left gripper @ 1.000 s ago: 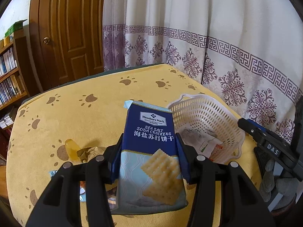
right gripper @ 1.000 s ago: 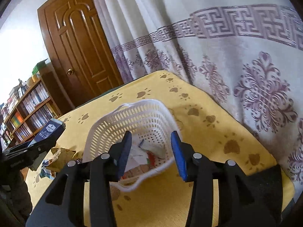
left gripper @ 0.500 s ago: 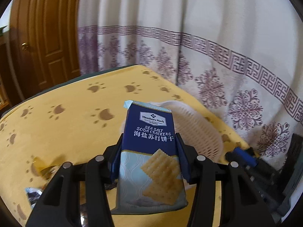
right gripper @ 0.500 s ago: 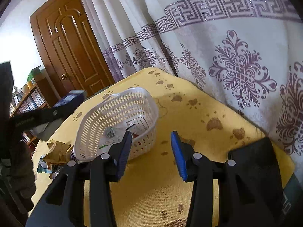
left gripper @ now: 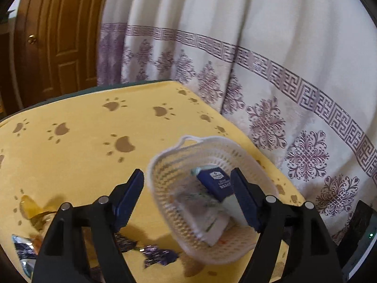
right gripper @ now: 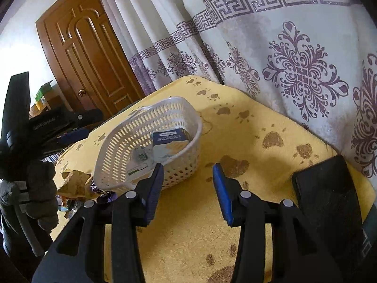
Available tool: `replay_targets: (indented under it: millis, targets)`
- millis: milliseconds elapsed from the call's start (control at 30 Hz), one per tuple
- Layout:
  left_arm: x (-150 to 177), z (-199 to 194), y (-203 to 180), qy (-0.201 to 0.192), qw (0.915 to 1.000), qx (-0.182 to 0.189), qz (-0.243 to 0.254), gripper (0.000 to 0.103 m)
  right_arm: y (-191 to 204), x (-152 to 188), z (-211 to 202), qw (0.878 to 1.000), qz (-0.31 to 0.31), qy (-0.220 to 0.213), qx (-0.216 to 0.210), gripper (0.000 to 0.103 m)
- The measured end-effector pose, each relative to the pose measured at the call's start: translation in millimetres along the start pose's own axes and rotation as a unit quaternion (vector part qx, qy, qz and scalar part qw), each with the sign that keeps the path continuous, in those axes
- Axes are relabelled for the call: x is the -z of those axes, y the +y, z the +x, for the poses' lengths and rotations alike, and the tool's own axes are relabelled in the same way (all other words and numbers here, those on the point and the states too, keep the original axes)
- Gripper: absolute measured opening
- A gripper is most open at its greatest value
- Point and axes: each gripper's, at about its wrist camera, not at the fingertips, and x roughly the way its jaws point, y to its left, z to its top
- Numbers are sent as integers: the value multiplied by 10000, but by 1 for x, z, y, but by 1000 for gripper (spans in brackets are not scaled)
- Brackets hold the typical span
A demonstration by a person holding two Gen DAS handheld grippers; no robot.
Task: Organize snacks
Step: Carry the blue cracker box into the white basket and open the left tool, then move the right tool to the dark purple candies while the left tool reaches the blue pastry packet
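Crackers (left gripper: 215, 184) in basket (left gripper: 165, 165) (seemingly tilted), left gripper (left gripper: 187, 198) open

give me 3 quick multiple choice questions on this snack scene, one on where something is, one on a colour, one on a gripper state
1. Where is the cracker pack?
A. on the cloth beside the basket
B. inside the white basket
C. between the left gripper's fingers

2. What colour is the tablecloth?
A. yellow with brown paw prints
B. plain green
C. white with purple flowers

3. How does the left gripper stand?
A. shut on the cracker pack
B. shut on the basket rim
C. open, gripping nothing

Answers:
1 B: in both views the blue pack lies within the basket's perforated walls, on top of other packets.
2 A: paw prints dot the yellow cloth across both views.
3 C: its blue fingers are spread wide above the basket and the pack lies free beyond them.
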Motion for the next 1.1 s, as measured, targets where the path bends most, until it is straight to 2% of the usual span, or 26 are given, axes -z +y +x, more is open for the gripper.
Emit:
replay_targets:
  millis: [200, 267, 333, 700, 967, 1100]
  targets:
    - [3, -28, 25, -175, 9988, -409, -180, 76, 12, 3, -7, 9999, -90, 12, -133, 45]
    - [6, -35, 33, -201, 9983, -492, -253, 76, 17, 5, -8, 9998, -104, 47, -182, 50]
    - [11, -44, 42, -222, 9973, -599, -349, 76, 21, 8, -9, 9996, -114, 86, -242, 50]
    - [37, -85, 89, -309, 9904, -1160, -690, 77, 77, 35, 7, 9926, -534, 680, -854, 50]
    - [55, -115, 138, -394, 9815, -1457, -1177, 80, 117, 44, 32, 9853, -841, 1021, -1084, 51]
    - [63, -128, 165, -429, 9756, -1627, -1412, 86, 130, 45, 42, 9830, -964, 1095, -1111, 53]
